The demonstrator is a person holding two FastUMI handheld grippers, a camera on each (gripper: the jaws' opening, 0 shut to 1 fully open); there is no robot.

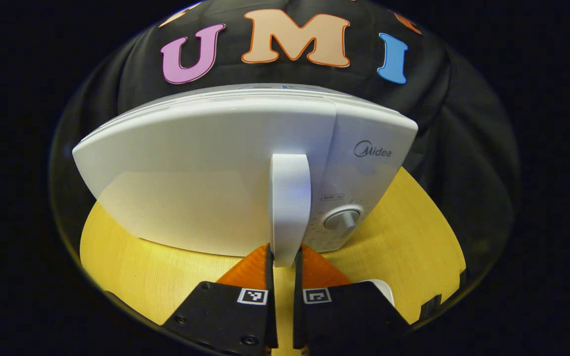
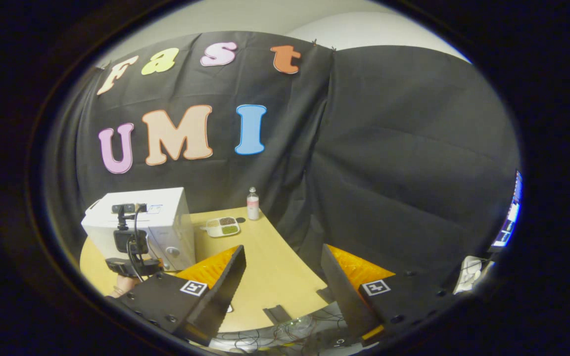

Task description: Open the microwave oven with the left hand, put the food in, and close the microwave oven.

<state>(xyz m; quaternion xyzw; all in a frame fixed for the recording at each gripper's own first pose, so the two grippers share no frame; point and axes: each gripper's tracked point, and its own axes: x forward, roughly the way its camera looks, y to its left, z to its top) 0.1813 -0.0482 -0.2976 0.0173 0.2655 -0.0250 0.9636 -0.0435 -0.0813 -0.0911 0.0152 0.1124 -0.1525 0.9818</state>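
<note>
The white microwave (image 1: 206, 178) stands close in front of me on the yellow table, and its door looks closed. My left gripper (image 1: 283, 258) is shut on the lower end of the upright white door handle (image 1: 290, 202), one finger on each side. In the right gripper view the microwave (image 2: 159, 217) sits at the left, with the left gripper (image 2: 129, 247) and the hand holding it in front of it. The food tray (image 2: 222, 226), white with brown and green portions, lies on the table to the right of the microwave. My right gripper (image 2: 282, 247) hangs open above the table's near edge, holding nothing.
A round dial (image 1: 343, 219) sits on the microwave's control panel, right of the handle. A small bottle (image 2: 253, 203) stands behind the food tray near the black cloth wall. Cables (image 2: 285, 331) lie below the table's front edge. A lit screen (image 2: 510, 217) shows at the far right.
</note>
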